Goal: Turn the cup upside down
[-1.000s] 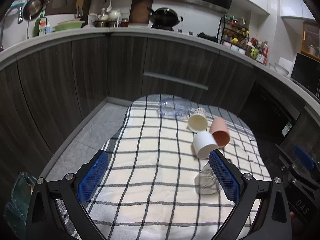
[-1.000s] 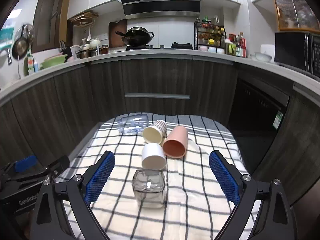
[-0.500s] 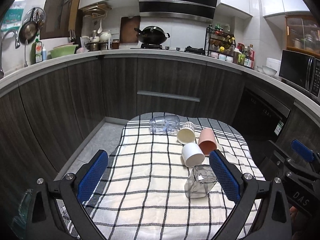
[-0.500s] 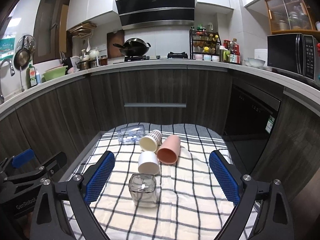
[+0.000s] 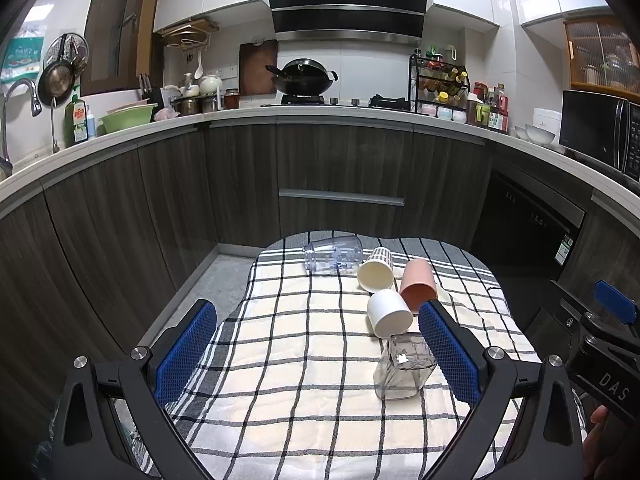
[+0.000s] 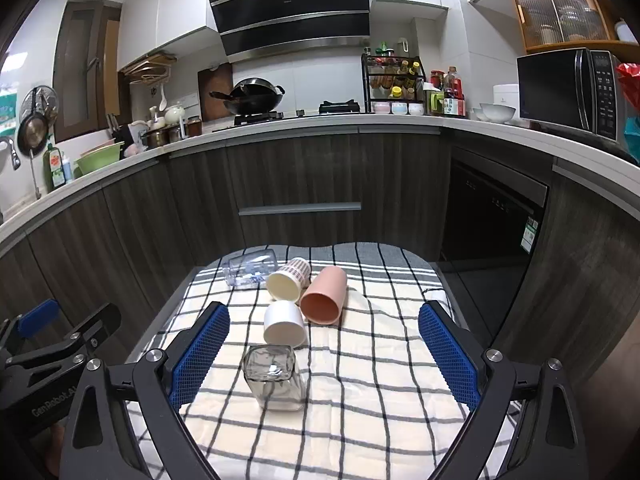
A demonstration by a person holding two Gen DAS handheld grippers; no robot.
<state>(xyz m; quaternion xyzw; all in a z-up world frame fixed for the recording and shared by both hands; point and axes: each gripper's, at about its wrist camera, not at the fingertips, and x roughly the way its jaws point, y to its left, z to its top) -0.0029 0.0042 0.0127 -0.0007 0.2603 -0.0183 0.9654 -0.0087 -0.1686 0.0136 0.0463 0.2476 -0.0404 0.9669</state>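
Several cups are on a checked cloth (image 5: 304, 360) (image 6: 380, 380). A square clear glass (image 5: 402, 366) (image 6: 274, 378) stands upside down nearest me. Behind it a white cup (image 5: 388, 314) (image 6: 284, 322), a pink cup (image 5: 418, 286) (image 6: 324, 294), a cream patterned cup (image 5: 376, 270) (image 6: 288, 280) and a clear glass (image 5: 334, 256) (image 6: 250, 268) lie on their sides. My left gripper (image 5: 316, 356) is open and empty above the cloth's near part. My right gripper (image 6: 324, 360) is open and empty, the square glass between its fingers but apart from them.
Dark wooden cabinets (image 5: 340, 176) curve round behind the cloth, under a white counter with a wok (image 5: 302, 78), a spice rack (image 5: 438, 80) and a microwave (image 6: 568, 88). A grey floor strip (image 5: 216, 280) lies left of the cloth.
Both grippers have pulled back and tilted up, so the cups sit lower and smaller in view. The cups have not moved. Both grippers stay open.
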